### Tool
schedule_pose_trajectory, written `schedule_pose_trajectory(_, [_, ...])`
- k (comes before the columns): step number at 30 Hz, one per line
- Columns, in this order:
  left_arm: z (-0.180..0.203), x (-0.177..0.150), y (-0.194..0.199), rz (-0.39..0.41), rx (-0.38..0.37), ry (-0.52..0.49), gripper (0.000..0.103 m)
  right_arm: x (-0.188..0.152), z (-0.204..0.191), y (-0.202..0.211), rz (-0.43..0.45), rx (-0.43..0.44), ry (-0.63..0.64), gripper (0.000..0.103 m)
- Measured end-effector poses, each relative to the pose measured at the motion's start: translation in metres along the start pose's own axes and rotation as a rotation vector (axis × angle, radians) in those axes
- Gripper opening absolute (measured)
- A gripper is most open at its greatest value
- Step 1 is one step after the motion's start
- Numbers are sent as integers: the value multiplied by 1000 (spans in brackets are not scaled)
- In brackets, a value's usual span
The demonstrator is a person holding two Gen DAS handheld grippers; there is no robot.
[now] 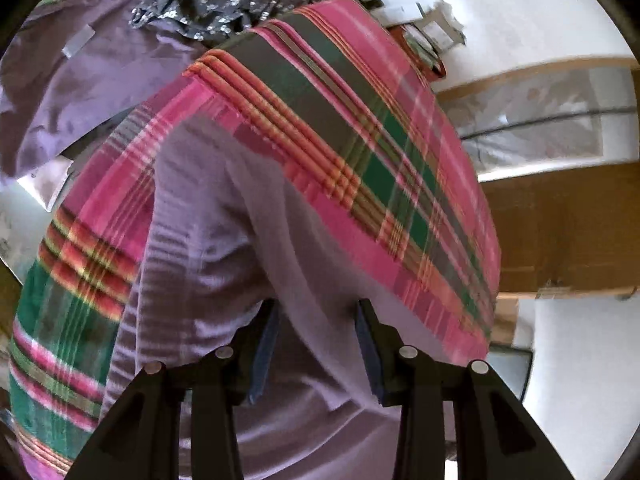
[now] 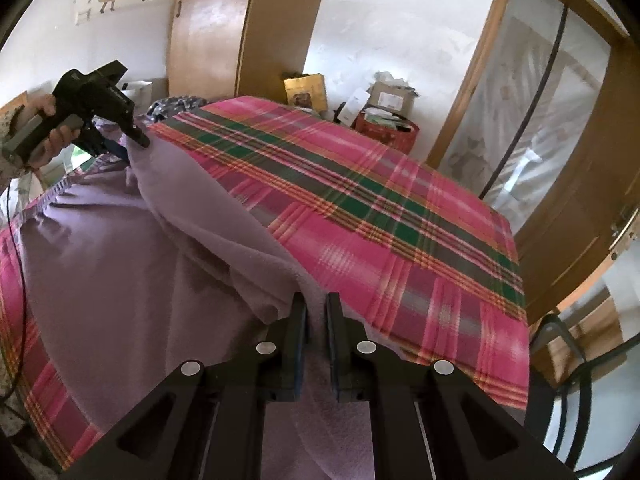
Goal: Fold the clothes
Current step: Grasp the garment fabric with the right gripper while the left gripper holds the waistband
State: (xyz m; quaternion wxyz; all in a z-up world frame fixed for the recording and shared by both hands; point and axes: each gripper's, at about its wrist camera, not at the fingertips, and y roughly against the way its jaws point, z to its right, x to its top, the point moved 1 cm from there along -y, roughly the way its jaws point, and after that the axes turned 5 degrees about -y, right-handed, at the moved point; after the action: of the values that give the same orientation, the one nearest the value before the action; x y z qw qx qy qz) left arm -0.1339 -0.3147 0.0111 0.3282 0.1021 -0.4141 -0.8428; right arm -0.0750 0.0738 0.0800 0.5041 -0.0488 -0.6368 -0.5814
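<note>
A soft lilac fleece garment [image 2: 120,248] lies across the left half of a table draped in a pink, green and orange plaid cloth [image 2: 380,208]. One long edge of the garment is lifted off the cloth between the two grippers, forming a ridge from the far left of the table towards its near edge.

On the left, a hand [image 2: 44,128] carries the left gripper [image 2: 136,138], which meets the far end of that raised edge. In its own view the fingers [image 1: 266,354] stand moderately apart with lilac fabric bunched between them; whether the pads actually press on it I cannot tell, so that hold should be confirmed before pulling.

Further right, at the near edge, the right gripper [image 2: 316,320] has its fingers drawn narrow, pinching a thin fold of the same garment.

I judge the step to be carrying this edge over to make the fold. To do it well, both ends should travel together at an even height, keeping the edge taut enough to stay straight. The plaid cloth must not be dragged along. Lay the edge down flush before either gripper lets go.
</note>
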Motion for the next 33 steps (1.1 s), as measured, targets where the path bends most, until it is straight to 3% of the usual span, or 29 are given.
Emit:
schedule_pose_trajectory(6, [-5, 16, -8, -17, -17, 51, 39, 19, 11, -10, 10, -34, 18, 10])
schedule_pose_trajectory(9, [-7, 20, -9, -27, 5, 55, 24, 28, 17, -16, 10, -39, 18, 10])
schedule_pose_trajectory(11, [-10, 21, -12, -40, 2, 79, 9, 32, 21, -23, 7, -46, 15, 10])
schedule_pose_trajectory(12, [-12, 21, -12, -41, -9, 86, 7, 34, 24, -26, 5, -49, 14, 10])
schedule_pose_trajectory(23, [-16, 33, 7, 24, -114, 113, 5, 63, 42, -76, -37, -108, 37, 10])
schedule_pose_trajectory(33, [-26, 46, 2, 54, -126, 144, 5, 93, 50, -134, -67, -132, 39, 10])
